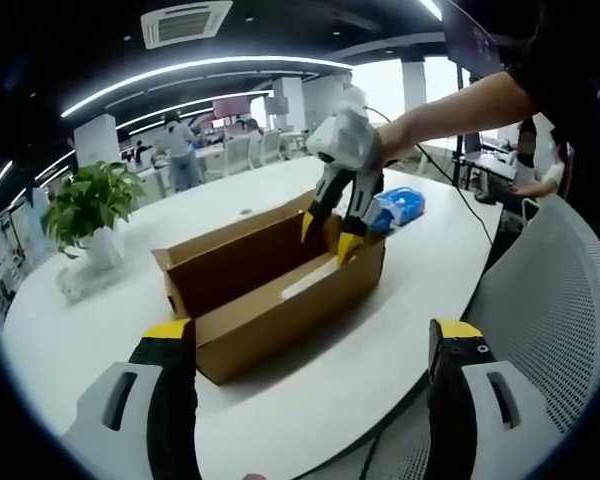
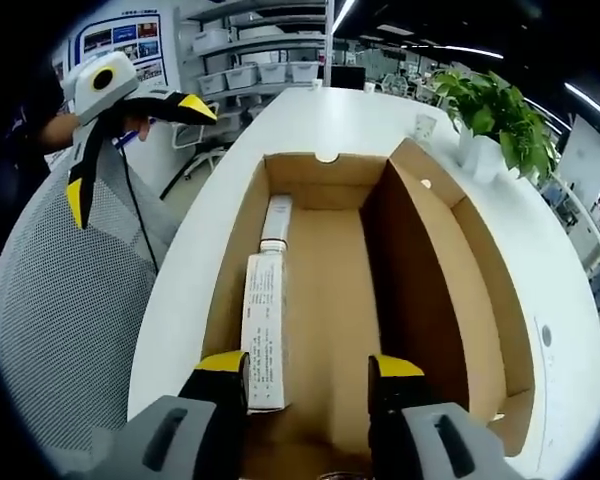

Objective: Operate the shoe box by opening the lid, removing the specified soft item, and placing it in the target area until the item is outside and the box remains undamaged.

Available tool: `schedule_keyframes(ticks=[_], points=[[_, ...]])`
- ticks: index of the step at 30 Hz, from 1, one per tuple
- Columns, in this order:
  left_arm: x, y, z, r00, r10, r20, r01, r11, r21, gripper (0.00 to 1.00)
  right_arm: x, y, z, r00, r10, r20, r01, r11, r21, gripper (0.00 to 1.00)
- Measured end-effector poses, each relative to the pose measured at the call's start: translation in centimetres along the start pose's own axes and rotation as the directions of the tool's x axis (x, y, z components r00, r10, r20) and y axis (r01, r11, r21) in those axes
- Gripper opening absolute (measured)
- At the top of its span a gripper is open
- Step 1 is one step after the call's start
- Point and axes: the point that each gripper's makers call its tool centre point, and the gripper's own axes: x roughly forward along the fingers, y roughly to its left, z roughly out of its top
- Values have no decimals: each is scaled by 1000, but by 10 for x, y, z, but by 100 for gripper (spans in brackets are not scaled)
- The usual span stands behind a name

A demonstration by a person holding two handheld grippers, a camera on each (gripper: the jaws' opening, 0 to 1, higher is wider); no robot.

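Note:
An open cardboard shoe box [image 1: 270, 300] lies on the white table [image 1: 380, 360], its lid [image 2: 430, 260] standing up along the far side. Inside, against the left wall, lies a long white tube [image 2: 265, 310] with printed text; in the left gripper view the tube [image 1: 310, 281] shows as a pale strip. My right gripper [image 2: 308, 368] hangs open over the box's near end, just above the tube, holding nothing. From the left gripper view the right gripper [image 1: 328, 237] dips into the box's right end. My left gripper [image 1: 312, 332] is wide open, back from the box, beside the table edge.
A potted plant [image 1: 85, 205] in a white pot stands on the table left of the box. A blue packet [image 1: 398, 208] lies just past the box's right end. A grey mesh chair [image 2: 70, 300] stands at the table edge. People and desks fill the background.

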Motion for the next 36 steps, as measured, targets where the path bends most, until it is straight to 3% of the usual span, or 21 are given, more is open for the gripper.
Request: schedule_keyframes(ticks=[13,23,36], points=[[0,0,-1,1000,-1,-3,1,1000,0,96,12,14,8,999,42,19,-42,999,-13,40],[0,2,-2,1000,8,-4,-8,1000,-5,95,24,24,15,998,53,21,-51,997,-65,26],[0,4,-2,1000,13,-2,-13,1000,-6,95,33,26,17,999,29,18,-28,995,-92,16]])
